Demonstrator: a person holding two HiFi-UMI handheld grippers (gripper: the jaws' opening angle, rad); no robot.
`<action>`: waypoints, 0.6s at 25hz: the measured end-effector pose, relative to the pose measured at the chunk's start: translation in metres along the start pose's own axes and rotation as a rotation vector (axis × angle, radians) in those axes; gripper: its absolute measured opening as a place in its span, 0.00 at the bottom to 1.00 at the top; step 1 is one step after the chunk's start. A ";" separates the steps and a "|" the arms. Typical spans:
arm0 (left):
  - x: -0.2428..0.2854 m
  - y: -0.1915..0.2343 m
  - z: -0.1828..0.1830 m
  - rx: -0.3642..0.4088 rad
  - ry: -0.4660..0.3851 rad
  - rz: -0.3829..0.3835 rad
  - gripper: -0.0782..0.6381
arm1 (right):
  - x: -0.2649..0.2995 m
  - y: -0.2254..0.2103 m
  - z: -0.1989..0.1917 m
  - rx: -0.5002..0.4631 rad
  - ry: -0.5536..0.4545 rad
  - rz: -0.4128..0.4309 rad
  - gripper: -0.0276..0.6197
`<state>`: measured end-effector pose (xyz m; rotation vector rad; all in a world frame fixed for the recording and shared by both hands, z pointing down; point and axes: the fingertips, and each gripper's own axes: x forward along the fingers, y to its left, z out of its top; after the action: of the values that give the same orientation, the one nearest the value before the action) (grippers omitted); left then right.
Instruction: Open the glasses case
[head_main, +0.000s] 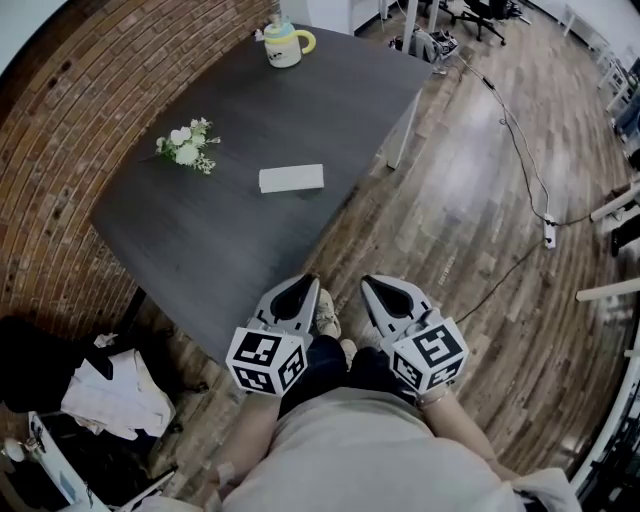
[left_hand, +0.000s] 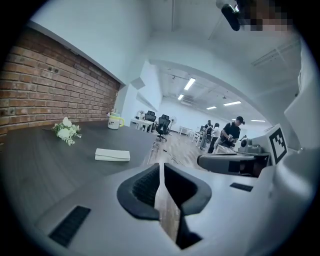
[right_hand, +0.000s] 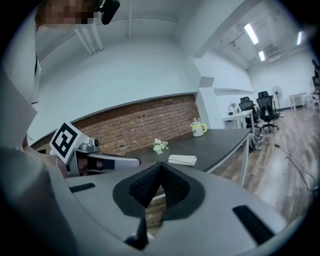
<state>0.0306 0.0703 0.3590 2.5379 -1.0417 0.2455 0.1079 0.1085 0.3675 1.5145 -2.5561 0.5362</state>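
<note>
The left gripper had its jaws pressed together on nothing, and so did the right gripper. The two were held side by side, pointing at the table from short of its near edge. The case lay flat and closed on the table, well ahead of both grippers and apart from them. Its long axis ran crosswise to the way the jaws pointed, one long side facing them, its right end slightly farther off. Flowers lay beyond it to the left, and a mug stood at the far end.
</note>
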 end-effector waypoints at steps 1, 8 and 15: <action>0.004 0.007 0.003 0.000 -0.005 0.004 0.17 | 0.006 -0.002 0.000 -0.007 0.012 0.001 0.05; 0.039 0.055 0.020 -0.037 -0.025 0.015 0.17 | 0.055 -0.020 0.013 -0.065 0.072 -0.010 0.05; 0.071 0.111 0.058 -0.045 -0.066 0.019 0.17 | 0.113 -0.051 0.050 -0.120 0.079 -0.035 0.05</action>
<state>0.0033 -0.0710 0.3589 2.5119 -1.0843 0.1423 0.1007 -0.0248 0.3650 1.4650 -2.4510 0.4215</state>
